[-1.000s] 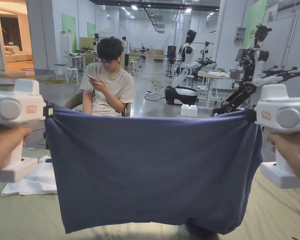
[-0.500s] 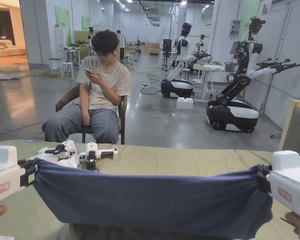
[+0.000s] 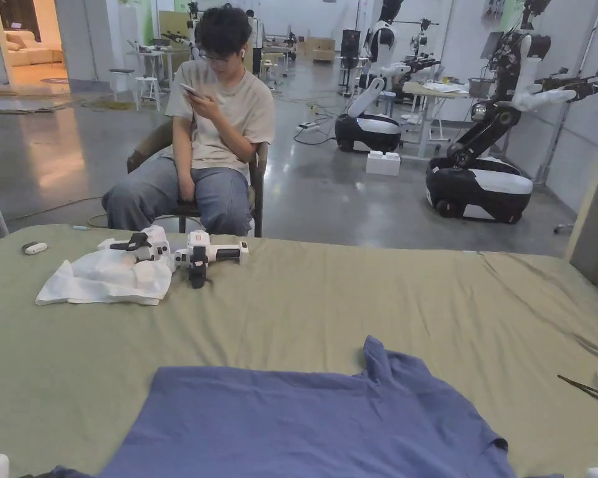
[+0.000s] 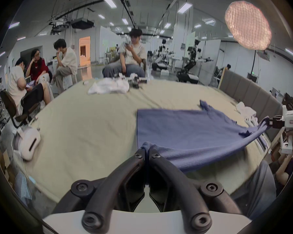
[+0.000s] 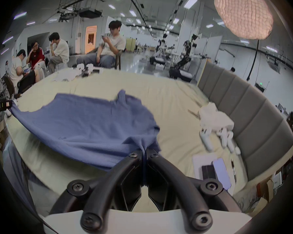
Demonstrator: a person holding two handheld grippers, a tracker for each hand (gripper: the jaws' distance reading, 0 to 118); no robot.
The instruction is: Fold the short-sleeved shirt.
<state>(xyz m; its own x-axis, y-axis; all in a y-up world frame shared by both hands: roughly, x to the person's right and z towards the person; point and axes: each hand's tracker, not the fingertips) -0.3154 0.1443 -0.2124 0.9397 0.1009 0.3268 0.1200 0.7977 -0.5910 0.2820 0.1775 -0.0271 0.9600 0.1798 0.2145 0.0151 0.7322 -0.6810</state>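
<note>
Both grippers, left (image 4: 147, 150) and right (image 5: 143, 150), clamped on shirt (image 3: 304, 423) hem at 6 o'clock; no legible writing

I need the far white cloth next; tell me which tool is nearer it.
Left. The left tool grips the shirt corner on the side of the white cloth; the right tool holds the opposite corner, farther off.

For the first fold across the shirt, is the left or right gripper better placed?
Probably right. Both grippers are clamped on the blue shirt at its near edge. The right gripper sits at the side where a sleeve sticks up crumpled, so folding that side over first seems sensible. The left gripper can hold.
</note>
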